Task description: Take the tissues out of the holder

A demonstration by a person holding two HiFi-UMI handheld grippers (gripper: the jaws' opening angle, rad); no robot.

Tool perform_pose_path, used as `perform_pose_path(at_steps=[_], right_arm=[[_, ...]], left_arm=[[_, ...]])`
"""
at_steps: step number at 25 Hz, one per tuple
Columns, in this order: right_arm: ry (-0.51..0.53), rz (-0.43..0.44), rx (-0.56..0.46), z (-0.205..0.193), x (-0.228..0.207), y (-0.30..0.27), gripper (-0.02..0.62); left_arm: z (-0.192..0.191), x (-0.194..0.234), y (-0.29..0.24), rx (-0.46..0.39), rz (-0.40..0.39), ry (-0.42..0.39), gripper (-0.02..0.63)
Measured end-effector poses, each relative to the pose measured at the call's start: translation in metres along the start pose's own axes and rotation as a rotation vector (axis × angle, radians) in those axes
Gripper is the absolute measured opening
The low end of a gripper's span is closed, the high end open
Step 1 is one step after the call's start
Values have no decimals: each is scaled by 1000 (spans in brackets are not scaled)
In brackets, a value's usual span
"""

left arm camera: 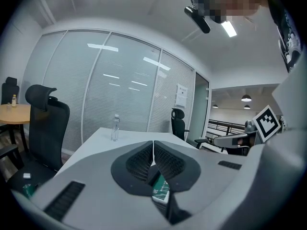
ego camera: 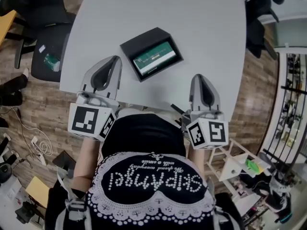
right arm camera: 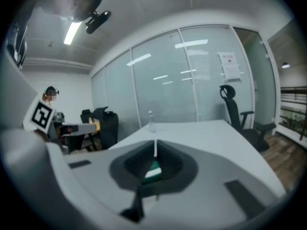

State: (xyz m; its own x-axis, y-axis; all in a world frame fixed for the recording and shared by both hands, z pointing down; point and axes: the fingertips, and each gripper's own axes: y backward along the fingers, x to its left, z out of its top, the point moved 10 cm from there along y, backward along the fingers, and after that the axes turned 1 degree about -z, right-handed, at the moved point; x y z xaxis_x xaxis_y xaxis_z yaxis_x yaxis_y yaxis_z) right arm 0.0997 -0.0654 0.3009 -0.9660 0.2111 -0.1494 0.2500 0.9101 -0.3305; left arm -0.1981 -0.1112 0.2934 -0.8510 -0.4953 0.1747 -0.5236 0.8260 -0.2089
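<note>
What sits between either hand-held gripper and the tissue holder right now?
Nothing visible. Only bare table lies between the left hand-held gripper, the right hand-held gripper and the black holder with the green tissues. Both grippers' jaws are shut and empty.

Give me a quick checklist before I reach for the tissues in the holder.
1. Tissues present: ok. The green tissues lie inside the black holder.
2. Left gripper empty: ok. Its fingers are together with nothing between them.
3. Right gripper empty: ok. It is shut with nothing held.
4. Fingers open for a grasp: not ok. Both grippers are shut.
5. Path to holder: ok. Only bare table lies in between.
6. Tissues loose in holder: cannot tell.
</note>
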Motion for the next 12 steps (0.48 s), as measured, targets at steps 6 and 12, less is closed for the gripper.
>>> perform_pose_path(at_steps=[6,12], right_arm=[[2,3,3,0,-2,0,35],[10,43,-1,3,-9,-3,35]], left_arm=[[-5,-3,2,12,5,14,31],[-5,-10,5,-4,56,21,31]])
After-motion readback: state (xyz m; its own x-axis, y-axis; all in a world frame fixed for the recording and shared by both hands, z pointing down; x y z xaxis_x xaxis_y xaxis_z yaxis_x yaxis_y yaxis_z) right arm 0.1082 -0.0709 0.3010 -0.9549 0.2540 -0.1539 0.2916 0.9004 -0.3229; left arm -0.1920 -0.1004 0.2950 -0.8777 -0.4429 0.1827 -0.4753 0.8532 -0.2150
